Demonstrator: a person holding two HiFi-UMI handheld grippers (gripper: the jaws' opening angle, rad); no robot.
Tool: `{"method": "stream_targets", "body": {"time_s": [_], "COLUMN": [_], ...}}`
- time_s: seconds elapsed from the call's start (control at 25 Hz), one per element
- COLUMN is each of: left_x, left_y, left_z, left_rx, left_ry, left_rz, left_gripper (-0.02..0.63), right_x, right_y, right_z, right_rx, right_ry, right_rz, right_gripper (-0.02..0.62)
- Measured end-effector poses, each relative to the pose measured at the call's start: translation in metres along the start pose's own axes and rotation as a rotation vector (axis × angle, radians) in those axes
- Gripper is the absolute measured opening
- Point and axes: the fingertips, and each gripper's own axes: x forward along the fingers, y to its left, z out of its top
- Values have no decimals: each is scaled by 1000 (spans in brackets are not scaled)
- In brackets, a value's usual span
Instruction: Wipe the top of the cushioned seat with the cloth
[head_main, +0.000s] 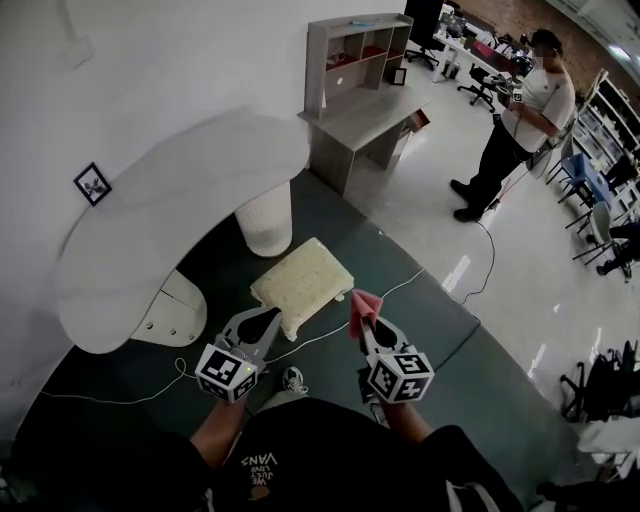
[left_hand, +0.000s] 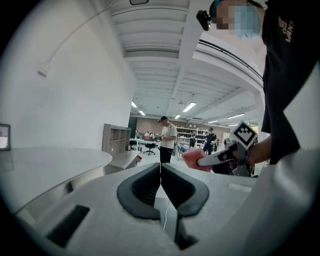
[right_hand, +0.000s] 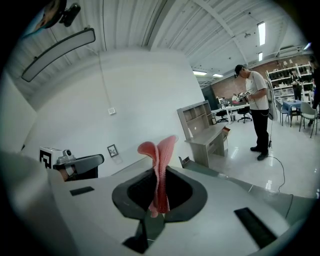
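Right gripper (right_hand: 160, 172): jaws clamped on the pink cloth (right_hand: 159, 150). It's pinched low, so most of the fabric stands up out of the tips as a loose fold. That looks deliberate, since it leaves free cloth ahead of the jaws to drag across a surface.

Left gripper (left_hand: 160, 166): jaws fully together with nothing between them. It's held level beside the right one and looks like a spare hand here.

Both tools point forward and sit just short of the cushioned seat (head_main: 302, 278). The seat is a cream square pad low on the dark floor, next to the white table (head_main: 120, 260) and its ribbed pedestal (head_main: 265, 220). In the head view the cloth is off the seat's near right corner, apparently above it and not touching, so wiping isn't under way yet.

Next move, as I read it: bring the right gripper forward and down so the free fold lies flat on the pad.

Risk: a white cable (head_main: 330, 330) runs along the floor by the seat's near edge and could snag.
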Motion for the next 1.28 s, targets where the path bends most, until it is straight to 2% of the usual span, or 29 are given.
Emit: {"method": "stream_targets", "body": {"time_s": [0.32,0.6,0.76,1.0,1.28], "left_x": [14,35,50,64,74], "left_y": [71,90,101,125,133], "left_z": [4,-8,-11,-9,-36], "left_rx": [-9,-52,-72,-125,-223], "left_ry": [1,14,16,-10,-22], "left_rz": [0,45,121,270,411], "left_gripper": [18,18,18,18,18], "right_x": [72,109,139,194,250], "right_y": [16,1,-16,-23,-23], "right_z": [21,28,32,44,32], "right_rx": [0,-19,-40,-108,-168], "right_ry": [6,55,94,183,286], "right_rz": [1,34,76,190,305], "right_gripper": [28,28,28,28,28]}}
